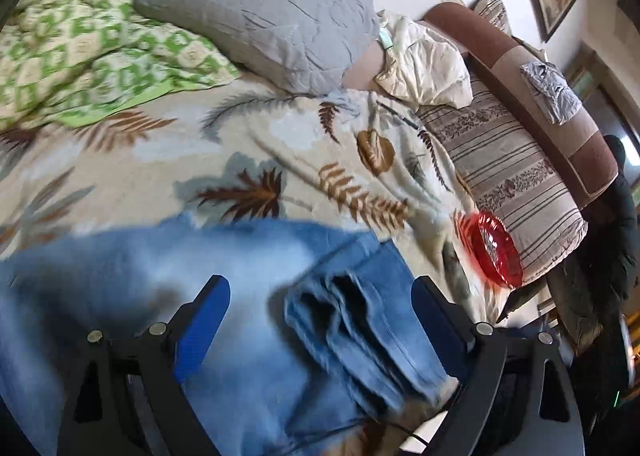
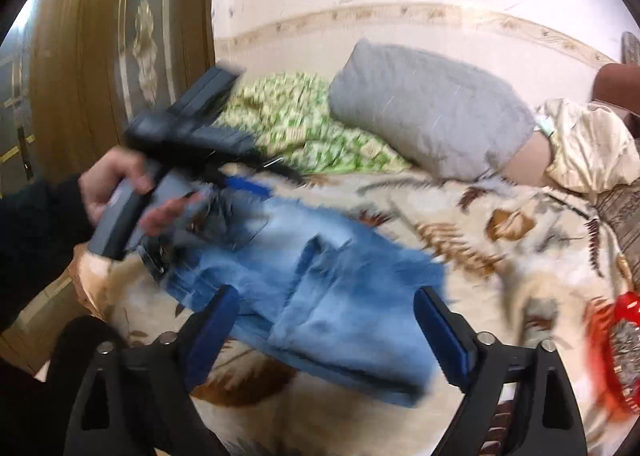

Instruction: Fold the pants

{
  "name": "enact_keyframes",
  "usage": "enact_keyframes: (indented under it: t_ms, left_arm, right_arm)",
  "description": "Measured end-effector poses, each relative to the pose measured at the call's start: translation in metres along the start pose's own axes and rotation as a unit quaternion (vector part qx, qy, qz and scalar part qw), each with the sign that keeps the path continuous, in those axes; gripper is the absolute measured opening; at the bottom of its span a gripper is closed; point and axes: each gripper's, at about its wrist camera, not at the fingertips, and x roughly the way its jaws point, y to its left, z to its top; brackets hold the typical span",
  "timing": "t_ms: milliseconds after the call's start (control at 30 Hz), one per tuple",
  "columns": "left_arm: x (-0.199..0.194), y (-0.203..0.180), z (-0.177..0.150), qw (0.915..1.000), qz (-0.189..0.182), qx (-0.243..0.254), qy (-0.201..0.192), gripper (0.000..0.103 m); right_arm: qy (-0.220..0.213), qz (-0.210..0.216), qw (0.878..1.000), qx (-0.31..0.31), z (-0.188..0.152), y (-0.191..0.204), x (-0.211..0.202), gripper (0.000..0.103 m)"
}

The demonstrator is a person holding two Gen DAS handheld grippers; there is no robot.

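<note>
One pair of blue jeans (image 2: 304,296) is lying folded on the leaf-print blanket (image 1: 160,159) covering the bed, near its front edge. Both grippers are hovering over it with jaws spread wide, grasping nothing: the left gripper (image 1: 320,320) and the right gripper (image 2: 326,330). One grey pillow (image 1: 256,3) and one red dish (image 1: 496,252) are sitting farther back.

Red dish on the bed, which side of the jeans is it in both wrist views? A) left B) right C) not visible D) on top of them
B: the red dish lies right of the blue jeans near the bed's edge, apart from them in both views.
</note>
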Motion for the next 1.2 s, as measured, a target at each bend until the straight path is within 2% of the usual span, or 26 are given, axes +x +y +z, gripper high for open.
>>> enact_keyframes:
  t_ms: [67, 133, 167, 233, 300, 433, 533, 567, 600, 633, 667, 700, 767, 867, 1000, 1067, 1100, 1133, 1200]
  left_arm:
    - [-0.011, -0.01, -0.018, 0.9998, 0.014, -0.014, 0.008, 0.092]
    - [-0.021, -0.019, -0.031, 0.9995, 0.014, -0.027, 0.011, 0.092]
    - [-0.022, -0.027, -0.042, 0.9992, 0.01, -0.035, 0.013, 0.092]
    - [-0.018, -0.039, -0.055, 0.9988, 0.014, -0.045, 0.015, 0.093]
    - [0.003, -0.051, -0.067, 0.9976, 0.035, -0.054, 0.026, 0.093]
    - [0.054, -0.065, -0.082, 0.9943, 0.073, -0.061, 0.047, 0.093]
    - [0.078, -0.076, -0.085, 0.9883, 0.131, -0.05, 0.061, 0.093]
    - [0.086, -0.079, -0.086, 0.9859, 0.148, -0.035, 0.069, 0.088]
    - [0.092, -0.083, -0.089, 0.9846, 0.157, -0.021, 0.073, 0.076]
    - [0.095, -0.085, -0.09, 0.9827, 0.167, -0.011, 0.079, 0.047]
    - [0.097, -0.085, -0.093, 0.9791, 0.185, 0.011, 0.084, 0.041]
    - [0.095, -0.083, -0.094, 0.9806, 0.178, 0.016, 0.081, 0.039]
    - [0.09, -0.074, -0.094, 0.9835, 0.163, 0.004, 0.078, 0.028]
    - [0.084, -0.06, -0.096, 0.9879, 0.136, -0.018, 0.071, 0.026]
    - [0.083, -0.058, -0.101, 0.9904, 0.125, -0.021, 0.055, 0.026]
    - [0.08, -0.054, -0.103, 0.9916, 0.117, -0.027, 0.049, 0.026]
    - [0.079, -0.051, -0.104, 0.9922, 0.11, -0.033, 0.047, 0.025]
    - [0.078, -0.051, -0.105, 0.9926, 0.107, -0.036, 0.046, 0.025]
    - [0.077, -0.05, -0.104, 0.9934, 0.099, -0.037, 0.045, 0.022]
  right_arm:
    - [0.004, -0.006, 1.0, -0.002, 0.011, -0.031, -0.003, 0.093]
    - [0.028, -0.009, 0.999, -0.019, 0.02, -0.059, 0.002, 0.093]
    - [0.048, 0.002, 0.998, -0.03, 0.026, -0.075, 0.007, 0.093]
    - [0.06, 0.034, 0.997, -0.046, 0.035, -0.092, 0.014, 0.092]
    - [0.089, 0.061, 0.992, -0.07, 0.045, -0.103, 0.029, 0.092]
    - [0.133, 0.062, 0.977, -0.155, 0.058, -0.106, 0.063, 0.09]
    - [0.161, 0.066, 0.966, -0.19, 0.061, -0.103, 0.082, 0.09]
    - [0.168, 0.067, 0.961, -0.208, 0.063, -0.102, 0.093, 0.09]
    - [0.174, 0.071, 0.957, -0.219, 0.063, -0.101, 0.099, 0.09]
    - [0.182, 0.076, 0.952, -0.232, 0.064, -0.099, 0.107, 0.09]
    - [0.191, 0.08, 0.945, -0.252, 0.064, -0.096, 0.118, 0.09]
    - [0.203, 0.09, 0.937, -0.269, 0.064, -0.092, 0.126, 0.089]
    - [0.224, 0.11, 0.92, -0.302, 0.063, -0.085, 0.144, 0.084]
    - [0.257, 0.141, 0.891, -0.346, 0.061, -0.076, 0.171, 0.076]
    - [0.288, 0.152, 0.861, -0.39, 0.054, -0.065, 0.204, 0.075]
    - [0.309, 0.17, 0.849, -0.393, 0.048, -0.059, 0.218, 0.063]
    - [0.325, 0.181, 0.843, -0.388, 0.045, -0.056, 0.223, 0.044]
    - [0.342, 0.187, 0.837, -0.384, 0.04, -0.054, 0.227, 0.036]
    - [0.353, 0.185, 0.835, -0.379, 0.033, -0.052, 0.227, 0.029]
